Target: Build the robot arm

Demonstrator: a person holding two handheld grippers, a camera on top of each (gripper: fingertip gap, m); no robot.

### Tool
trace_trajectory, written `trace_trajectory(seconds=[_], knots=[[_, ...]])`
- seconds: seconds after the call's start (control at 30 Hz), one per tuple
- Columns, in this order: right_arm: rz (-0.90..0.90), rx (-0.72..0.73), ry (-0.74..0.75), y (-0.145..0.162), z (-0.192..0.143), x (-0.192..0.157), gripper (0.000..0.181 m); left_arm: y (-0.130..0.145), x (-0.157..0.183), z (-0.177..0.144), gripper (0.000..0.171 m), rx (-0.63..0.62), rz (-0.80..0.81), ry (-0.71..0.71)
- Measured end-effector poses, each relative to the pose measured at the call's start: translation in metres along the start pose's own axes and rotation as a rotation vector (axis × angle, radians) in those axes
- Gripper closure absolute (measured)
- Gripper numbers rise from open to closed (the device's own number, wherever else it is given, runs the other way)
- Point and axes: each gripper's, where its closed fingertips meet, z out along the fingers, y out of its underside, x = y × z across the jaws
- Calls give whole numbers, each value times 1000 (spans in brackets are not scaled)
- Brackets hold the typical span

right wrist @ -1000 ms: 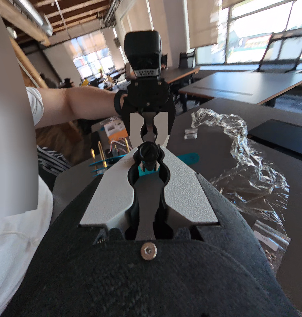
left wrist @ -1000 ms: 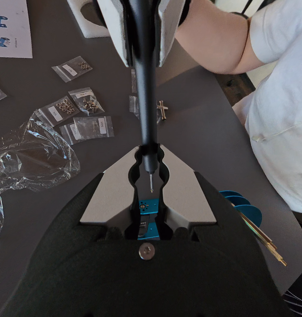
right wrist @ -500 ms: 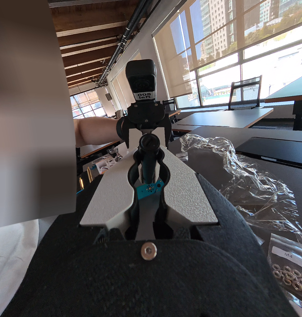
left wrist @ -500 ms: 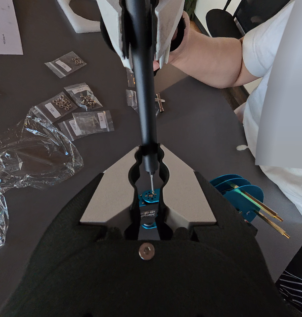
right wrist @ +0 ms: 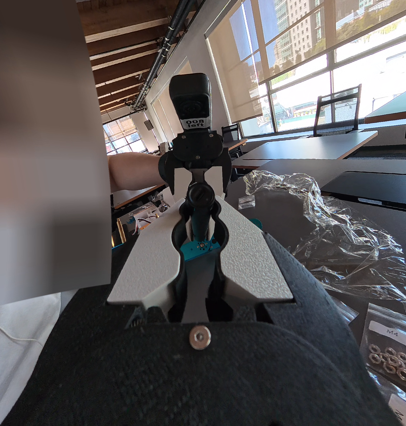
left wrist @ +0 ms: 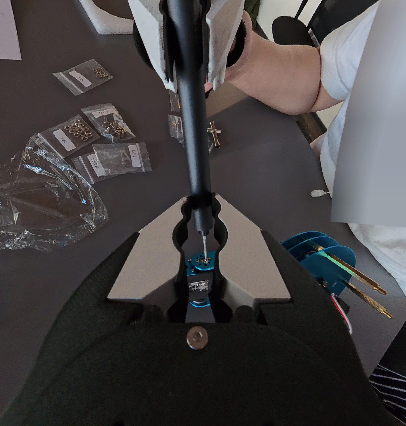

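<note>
Left claw [left wrist: 201, 265] clamps servo [left wrist: 198, 284]; right claw [right wrist: 199, 221] holds screwdriver [left wrist: 192, 129] tip-down on it.

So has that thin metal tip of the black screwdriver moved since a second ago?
Yes. The screwdriver tip has come down between the left tongs onto the blue round servo disc; earlier it hung above the blue part, short of it.
</note>
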Motion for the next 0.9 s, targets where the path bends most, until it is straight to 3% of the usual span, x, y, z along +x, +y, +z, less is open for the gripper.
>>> trace_trajectory(seconds=[0.9], knots=[[4,-17,-3,6,2,1,164,5,-1,0,156,12,-12,5]])
